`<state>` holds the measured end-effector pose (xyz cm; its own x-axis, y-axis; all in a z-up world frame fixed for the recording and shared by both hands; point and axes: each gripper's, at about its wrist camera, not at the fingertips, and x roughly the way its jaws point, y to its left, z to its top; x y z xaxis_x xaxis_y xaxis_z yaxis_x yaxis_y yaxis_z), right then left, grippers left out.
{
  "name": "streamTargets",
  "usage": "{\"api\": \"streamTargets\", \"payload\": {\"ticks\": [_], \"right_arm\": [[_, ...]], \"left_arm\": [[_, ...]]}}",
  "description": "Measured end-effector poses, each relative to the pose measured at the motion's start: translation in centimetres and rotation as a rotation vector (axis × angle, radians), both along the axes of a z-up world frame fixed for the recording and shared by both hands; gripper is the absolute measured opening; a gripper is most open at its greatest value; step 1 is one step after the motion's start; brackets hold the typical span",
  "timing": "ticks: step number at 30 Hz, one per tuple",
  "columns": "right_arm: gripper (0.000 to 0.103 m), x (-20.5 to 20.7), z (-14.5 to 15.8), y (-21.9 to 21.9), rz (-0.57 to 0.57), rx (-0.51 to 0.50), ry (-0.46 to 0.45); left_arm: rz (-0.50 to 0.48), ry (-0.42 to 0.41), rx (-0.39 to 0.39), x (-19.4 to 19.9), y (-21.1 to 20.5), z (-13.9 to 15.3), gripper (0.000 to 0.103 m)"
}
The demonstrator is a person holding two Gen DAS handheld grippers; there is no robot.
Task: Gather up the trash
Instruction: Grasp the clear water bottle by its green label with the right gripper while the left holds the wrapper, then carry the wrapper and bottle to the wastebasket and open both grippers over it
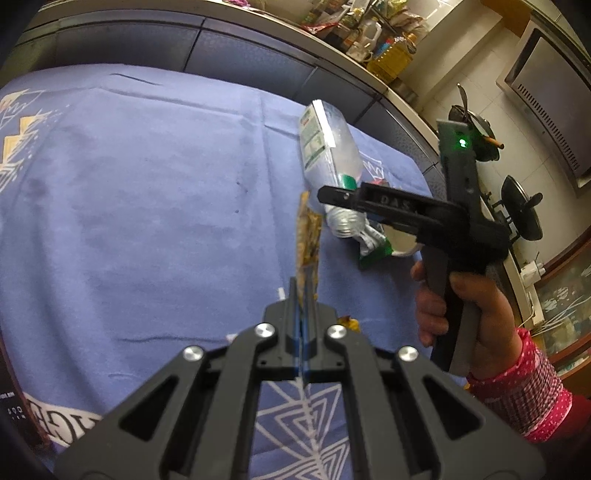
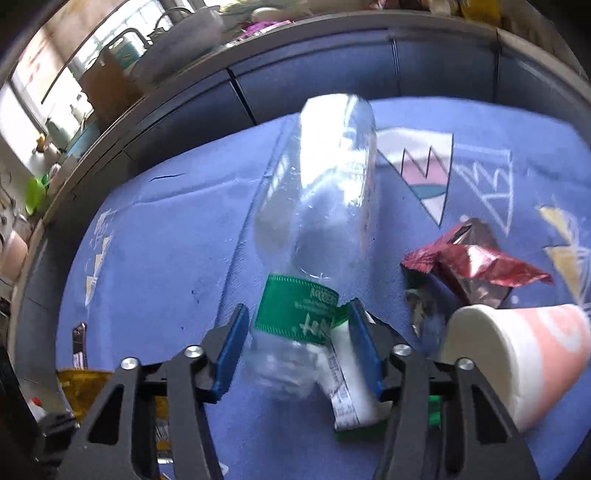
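Left gripper (image 1: 303,295): fingers pressed together, pinching a thin yellow-brown wrapper (image 1: 308,236) that stands up edge-on from between them. Below it lies the blue printed cloth (image 1: 147,184) that covers the worktop.

Right gripper (image 2: 295,347): blue finger pads (image 2: 231,350) sit either side of a clear plastic bottle (image 2: 325,206), at its neck end by the green label. The pads look to be against the bottle, but blur keeps me from being sure they press. The torn label hangs white between the fingers. The bottle body tilts up and away from the fingers; in the left view it looks lifted at the far end, off the cloth.

Just right of the right fingers: a paper cup (image 2: 517,354), pink and white, lying on its side with the open mouth toward the gripper. Behind the cup is a crumpled red foil wrapper (image 2: 476,266) on the cloth. More yellow packaging at the lower left edge of the right view, half hidden by the gripper body.

A hand (image 1: 465,314) in a pink dotted sleeve (image 1: 532,391) grips the right handle. A dark curved rail (image 1: 258,40) borders the cloth, with cluttered kitchen shelves (image 1: 369,33) beyond.
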<state>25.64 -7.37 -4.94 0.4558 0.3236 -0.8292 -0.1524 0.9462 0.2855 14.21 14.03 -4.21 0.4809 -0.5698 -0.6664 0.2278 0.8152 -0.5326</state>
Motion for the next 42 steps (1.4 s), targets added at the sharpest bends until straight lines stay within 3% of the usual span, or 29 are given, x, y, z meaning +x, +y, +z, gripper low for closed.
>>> {"api": "streamTargets", "payload": {"ticks": [4,10,12,17,21,29,32,36,39,42], "right_arm": [[0.039,-0.2,0.0,-0.3,0.024,0.085,0.011],[0.038,-3.0,3.0,-1.5,0.081,0.29,-0.021],[0.039,-4.4,4.1,-2.8,0.09,0.381,-0.037],[0.039,-8.4,5.9,-8.8,0.027,0.474,-0.132],[0.039,-12.5,6.2,-16.0,-0.107,0.45,-0.227],[0.039,-18.6,4.3,-32.6,-0.436,0.456,-0.256],[0.039,-20.1,3.1,-38.4,-0.538,0.448,-0.223],[0.039,-20.8,2.6,-45.1,-0.623,0.321,-0.163],[0.039,-20.0,1.7,-49.0,-0.642,0.288,-0.076],[0.039,-18.7,0.9,-51.2,-0.64,0.32,0.017]], "left_arm": [[0.016,-0.004,0.002,-0.1,0.3,0.4,0.0],[0.021,-0.018,0.009,-0.1,-0.2,1.4,0.0],[0.008,-0.024,0.005,-0.3,-0.9,1.8,0.0],[-0.063,-0.051,-0.004,-0.1,-4.5,3.3,0.0],[-0.194,-0.09,0.001,0.6,-10.9,5.3,0.0],[-0.501,-0.128,0.045,2.4,-28.9,7.6,0.0],[-0.587,-0.102,0.056,2.9,-35.5,7.2,0.0],[-0.662,-0.054,0.081,5.0,-44.3,6.3,0.0],[-0.674,-0.02,0.099,6.7,-49.2,5.7,0.0],[-0.667,0.021,0.109,9.0,-53.9,4.8,0.0]]}}
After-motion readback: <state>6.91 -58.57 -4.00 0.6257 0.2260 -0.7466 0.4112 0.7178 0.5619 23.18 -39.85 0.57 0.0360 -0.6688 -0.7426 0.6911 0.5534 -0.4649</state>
